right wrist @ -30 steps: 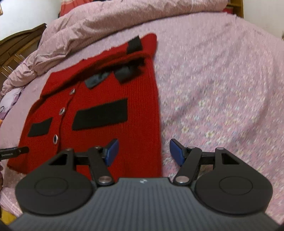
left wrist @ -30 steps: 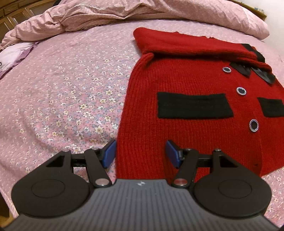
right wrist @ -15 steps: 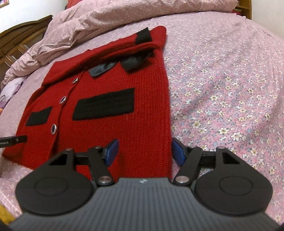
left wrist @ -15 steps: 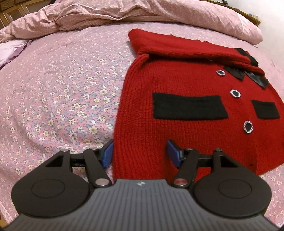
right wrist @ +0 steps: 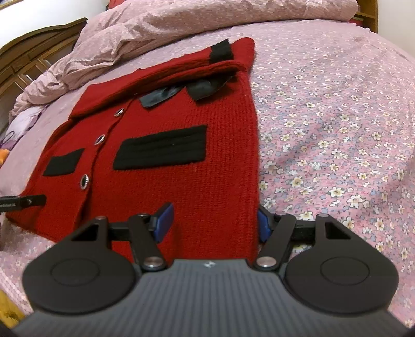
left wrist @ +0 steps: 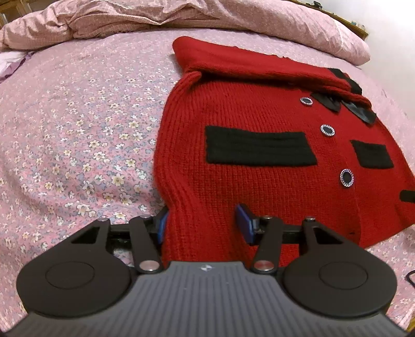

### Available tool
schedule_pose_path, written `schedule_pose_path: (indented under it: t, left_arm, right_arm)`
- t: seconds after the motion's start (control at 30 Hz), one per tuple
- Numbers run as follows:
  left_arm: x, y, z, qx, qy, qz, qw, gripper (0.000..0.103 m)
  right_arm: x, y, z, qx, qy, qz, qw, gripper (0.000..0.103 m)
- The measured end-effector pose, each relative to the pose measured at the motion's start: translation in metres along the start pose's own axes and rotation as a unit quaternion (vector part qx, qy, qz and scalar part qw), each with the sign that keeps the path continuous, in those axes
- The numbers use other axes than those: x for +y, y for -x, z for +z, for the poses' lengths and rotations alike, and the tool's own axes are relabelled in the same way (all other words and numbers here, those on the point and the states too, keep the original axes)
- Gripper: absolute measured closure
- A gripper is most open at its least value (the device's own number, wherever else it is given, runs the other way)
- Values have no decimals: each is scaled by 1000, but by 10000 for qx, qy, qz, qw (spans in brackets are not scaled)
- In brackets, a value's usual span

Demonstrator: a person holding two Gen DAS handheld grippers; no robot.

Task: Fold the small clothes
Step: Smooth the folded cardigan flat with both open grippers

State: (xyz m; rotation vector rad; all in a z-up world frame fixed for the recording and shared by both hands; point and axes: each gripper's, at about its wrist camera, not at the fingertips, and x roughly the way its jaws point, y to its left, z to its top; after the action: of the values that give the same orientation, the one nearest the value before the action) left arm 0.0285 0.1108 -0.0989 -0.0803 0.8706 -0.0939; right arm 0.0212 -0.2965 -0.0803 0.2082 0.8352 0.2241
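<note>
Left wrist view: red cardigan (left wrist: 259,181) lies flat on the floral bedsheet (left wrist: 77,129), sleeves folded across the top by the collar. Left gripper (left wrist: 203,223) jaws apart, straddling the cardigan's hem at its left corner; the knit bunches up between the blue pads (no clamp).

Right wrist view: right gripper (right wrist: 215,223) spread wide at the opposite hem corner, right pad (right wrist: 264,225) beside the cardigan's edge. Rumpled duvet (right wrist: 181,23) beyond.
</note>
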Motion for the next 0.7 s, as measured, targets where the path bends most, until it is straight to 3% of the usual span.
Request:
schedule_pose_path:
  t: [0.4,0.7]
  left_arm:
    - [-7,-5,4,212,-133,145,9996,44]
    - [-5,-5,-1,115,-105,86,9998,44]
  right_arm:
    - [-1,-3,1,15,54,173,9998,37]
    - [2,-7,0,92,173,342,9992,37]
